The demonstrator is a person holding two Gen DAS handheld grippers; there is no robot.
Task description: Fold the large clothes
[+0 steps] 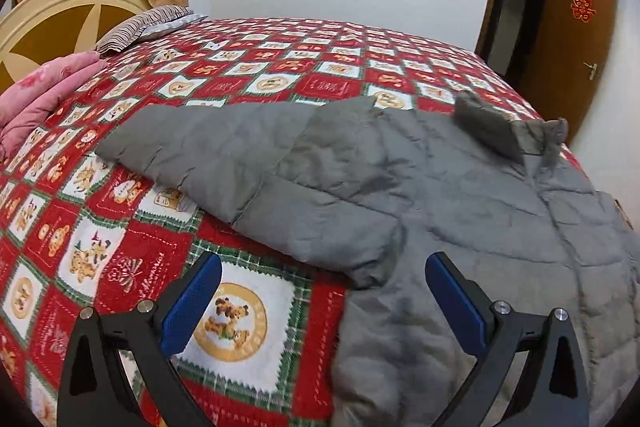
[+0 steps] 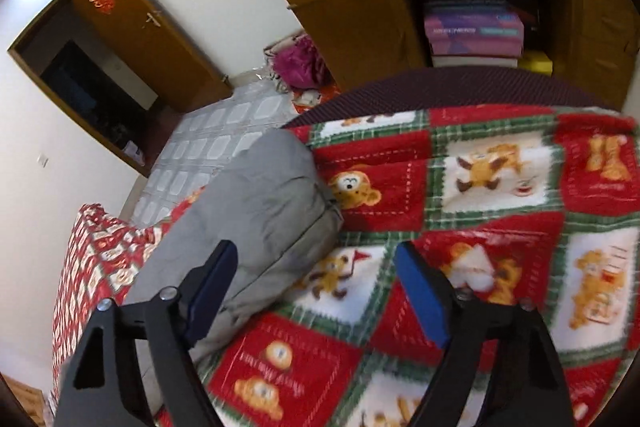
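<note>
Nearest in the left wrist view, the left hand-held gripper [image 1: 323, 301] stands spread wide with nothing between its blue pads, tilted down over the near edge of the bed [image 1: 248, 323] with its red, white and green bear-patterned blanket. Its right pad hangs over the hem of the grey quilted puffer jacket [image 1: 440, 187]; its left pad hangs over bare blanket, so the jacket's side edge runs roughly between the 2 pads.

In the right wrist view, the right hand-held gripper [image 2: 316, 287] is also spread and empty. The bulky grey end of the jacket [image 2: 256, 211] sits under and just beyond its left pad, near the bed's far edge above the tiled floor [image 2: 208, 143].

From the left hand-held gripper the jacket stretches away and rightward toward the collar [image 1: 504, 131], its long axis running from the near edge toward the far right corner. One sleeve [image 1: 208, 151] lies out toward the headboard side. Judging by this, both hands are near an edge, the left nearest the hem.
</note>
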